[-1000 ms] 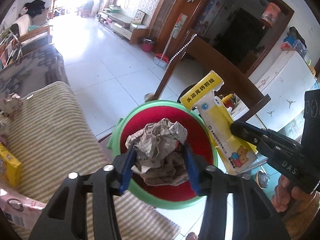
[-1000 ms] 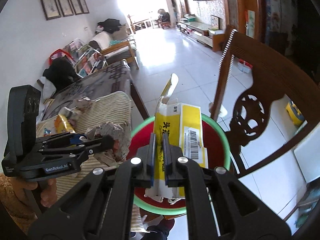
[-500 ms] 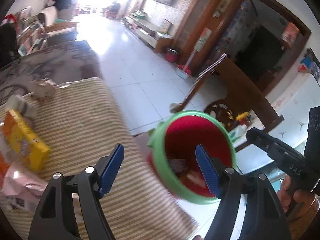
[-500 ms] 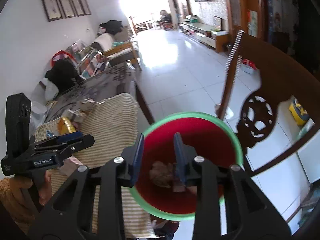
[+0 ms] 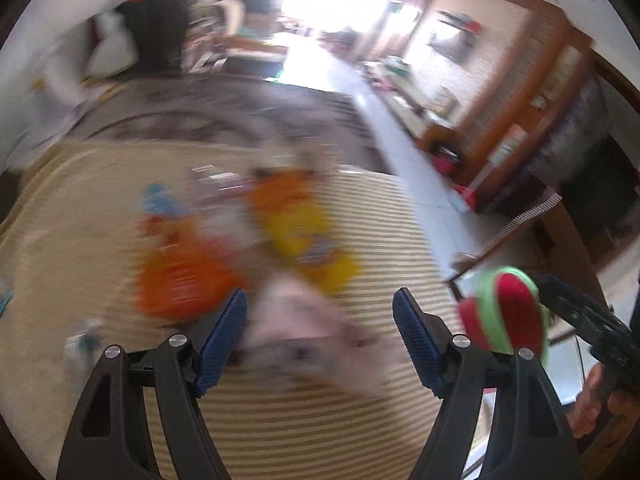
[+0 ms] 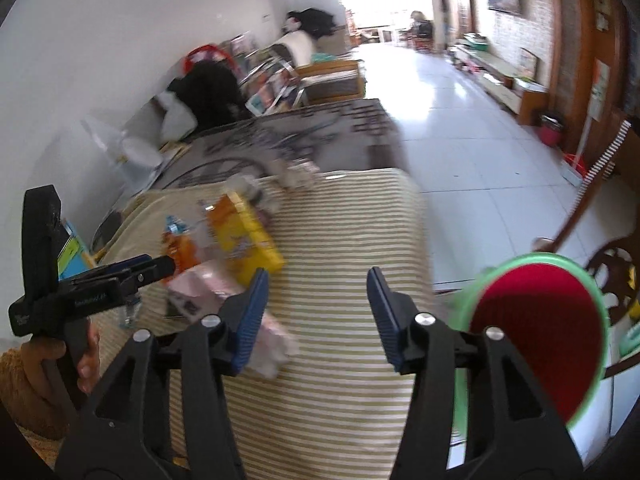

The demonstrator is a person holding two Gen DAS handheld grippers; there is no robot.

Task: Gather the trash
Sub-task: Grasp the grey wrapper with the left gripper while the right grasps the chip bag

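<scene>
The green-rimmed red bin (image 6: 532,258) stands at the right edge of the striped tablecloth (image 6: 340,380). My right gripper (image 6: 317,276) hovers over bare cloth, jaws opening with nothing between them. Left of it lie a yellow box (image 6: 248,236), a pink wrapper (image 6: 208,292), an orange packet (image 6: 182,248) and crumpled paper (image 6: 296,172). The left wrist view is blurred. My left gripper (image 5: 320,296) is open above the pink wrapper (image 5: 304,320), without touching it. Beyond lie the yellow box (image 5: 304,232) and orange packet (image 5: 180,280), and the bin (image 5: 488,300) sits far right.
A wooden chair (image 6: 616,256) stands behind the bin. Past the striped cloth is a dark patterned table (image 6: 300,132) with bags and magazines at its far end. White tiled floor (image 6: 460,120) runs along the right. A hand (image 6: 84,360) holds the left gripper.
Both grippers let go over the bin, the crumpled paper and the yellow carton dropping in. Both then swung left, back over the striped cloth. The right jaws have widened.
</scene>
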